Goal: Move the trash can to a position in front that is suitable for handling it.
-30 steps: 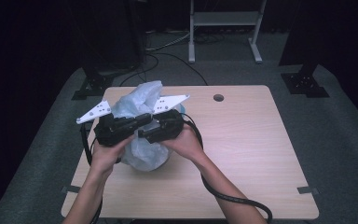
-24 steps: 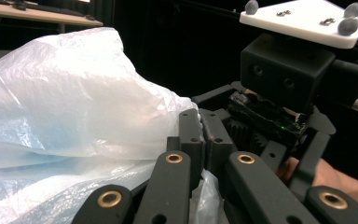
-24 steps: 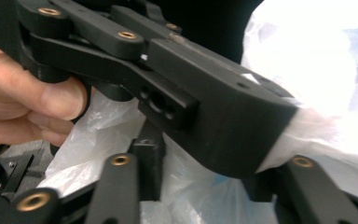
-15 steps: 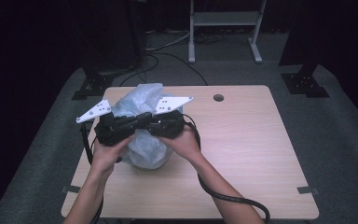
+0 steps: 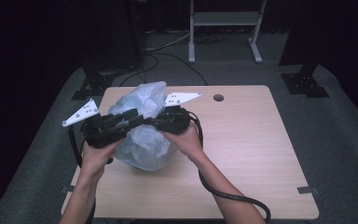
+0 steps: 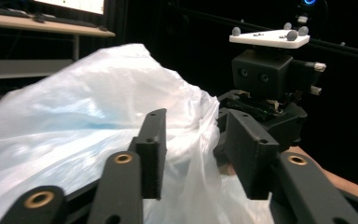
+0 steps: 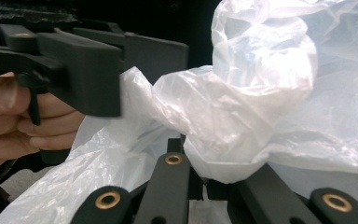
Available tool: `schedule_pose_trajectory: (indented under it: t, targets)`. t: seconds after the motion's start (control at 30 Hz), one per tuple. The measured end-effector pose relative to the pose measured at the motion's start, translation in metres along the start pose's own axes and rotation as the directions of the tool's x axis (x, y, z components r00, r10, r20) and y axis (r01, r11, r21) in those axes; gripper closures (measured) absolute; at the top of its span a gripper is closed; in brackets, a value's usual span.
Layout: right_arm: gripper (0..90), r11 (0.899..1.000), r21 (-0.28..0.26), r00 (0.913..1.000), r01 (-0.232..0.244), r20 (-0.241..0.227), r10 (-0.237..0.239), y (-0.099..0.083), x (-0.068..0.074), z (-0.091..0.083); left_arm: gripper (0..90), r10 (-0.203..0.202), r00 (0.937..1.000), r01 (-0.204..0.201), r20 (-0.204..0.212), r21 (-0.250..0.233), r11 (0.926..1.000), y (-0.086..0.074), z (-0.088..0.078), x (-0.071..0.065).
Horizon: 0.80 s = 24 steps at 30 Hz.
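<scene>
A crumpled, translucent pale-blue plastic bag (image 5: 144, 144) stands on the wooden table (image 5: 242, 154). Both grippers are held over its top, pointing at each other. My left gripper (image 5: 135, 122) (image 6: 196, 154) has just been opening: its jaws stand apart, with loose bag film hanging between them, not pinched. My right gripper (image 5: 153, 122) (image 7: 200, 179) has just closed and is shut on a bunched fold of the bag (image 7: 223, 121). In the right gripper view the left gripper's fingers (image 7: 88, 70) sit beside that bunch. The right gripper's black housing (image 6: 261, 79) faces the left gripper view.
A round cable hole (image 5: 218, 97) lies near the table's far edge. A thick black cable (image 5: 228, 196) trails from the right gripper across the near right of the table. Beyond the table are a metal stand (image 5: 223, 28) and black bases (image 5: 93, 84).
Both hands have stayed over the bag. The grippers have eased slightly apart, the left one a little to the left.
</scene>
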State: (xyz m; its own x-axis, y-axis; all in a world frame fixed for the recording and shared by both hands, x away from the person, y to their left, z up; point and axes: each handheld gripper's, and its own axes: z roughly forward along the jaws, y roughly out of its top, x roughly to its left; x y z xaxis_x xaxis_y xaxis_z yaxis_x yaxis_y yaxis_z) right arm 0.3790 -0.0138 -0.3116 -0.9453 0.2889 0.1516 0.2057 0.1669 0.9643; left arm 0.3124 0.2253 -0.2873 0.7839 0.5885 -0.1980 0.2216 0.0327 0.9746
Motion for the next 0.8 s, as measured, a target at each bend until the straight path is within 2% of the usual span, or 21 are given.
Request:
schedule_pose_trajectory:
  t: [0.33, 0.43, 0.63, 0.73, 0.8]
  targets:
    - [87.9, 0.997, -0.038, 0.9978, -0.066, -0.002, 0.066, 0.005, -0.010, -0.009, 45.3, 0.040, 0.9968, -0.042, -0.070, -0.034, 0.9985, -0.005, -0.024, 0.003]
    - [87.9, 0.995, -0.050, 0.9965, -0.084, 0.001, 0.084, 0.008, -0.013, -0.013, 40.5, 0.047, 0.9967, -0.049, -0.067, -0.039, 0.9980, -0.007, -0.029, 0.004]
    - [88.0, 0.993, -0.065, 0.9946, -0.102, 0.014, 0.103, 0.012, -0.018, -0.018, 37.8, 0.081, 0.9941, -0.084, -0.072, -0.046, 0.9954, -0.015, -0.044, 0.005]
    - [88.0, 0.991, -0.081, 0.9936, -0.111, 0.013, 0.112, 0.015, -0.019, -0.020, 37.8, 0.095, 0.9901, -0.100, -0.104, -0.046, 0.9939, -0.019, -0.049, 0.006]
    - [88.0, 0.989, -0.087, 0.9928, -0.117, 0.014, 0.119, 0.017, -0.020, -0.022, 37.0, 0.086, 0.9900, -0.092, -0.111, -0.051, 0.9944, -0.023, -0.052, 0.008]
